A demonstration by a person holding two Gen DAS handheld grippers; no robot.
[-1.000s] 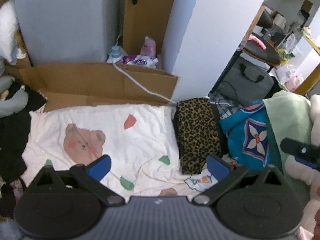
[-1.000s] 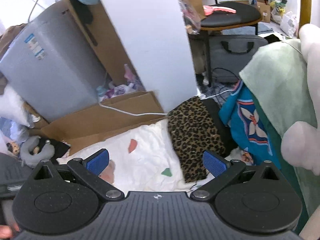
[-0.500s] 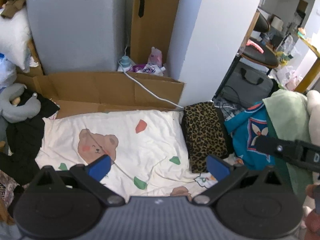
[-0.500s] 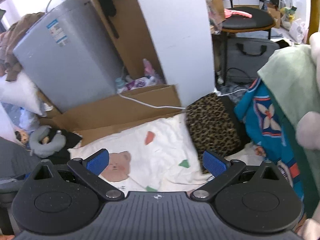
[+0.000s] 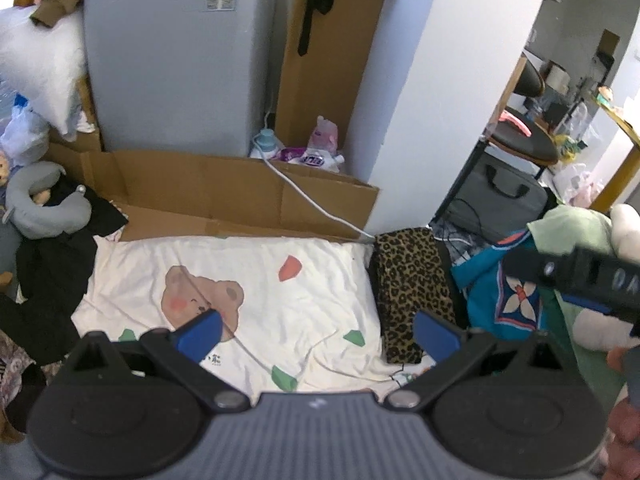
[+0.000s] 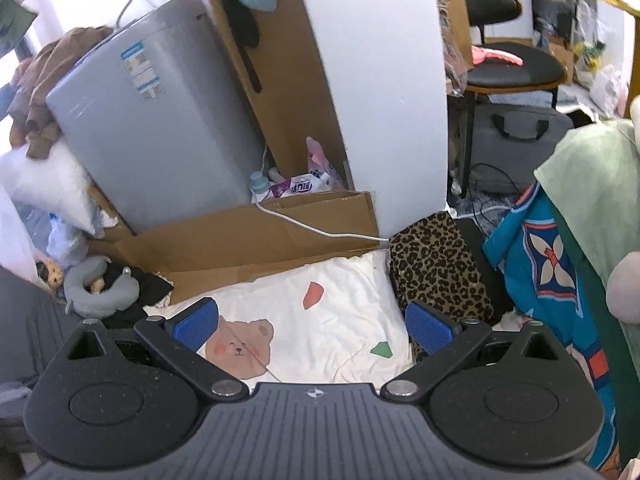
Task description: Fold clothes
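a: looking along the left gripper, both blue pads are spread wide with nothing between them. they hang above a cream sheet printed with a bear and small coloured patches.

b: and the right gripper?

a: same — fingers parted, empty, above the same sheet, not touching it. in the left wrist view part of it shows as a dark bar at the right edge, in front of the clothes pile.

b: where are the clothes?

a: a folded leopard-print garment lies at the sheet's right edge, touching it. just right of that sits a teal garment with a white flower motif, and a pale green cloth is draped over the top of that heap. neither gripper touches any of them.

b: anything on the other side?

a: a dark garment is bunched at the sheet's left edge, with a grey neck pillow lying on it.

b: behind the sheet?

a: flattened cardboard stands along the far edge, a white cable trails over it towards the leopard-print piece. behind that is a grey appliance beside a white pillar. a white pillow rests against the appliance's left side.

b: further right?

a: a black chair with something pink on its seat, and a grey bag on the floor beneath it.
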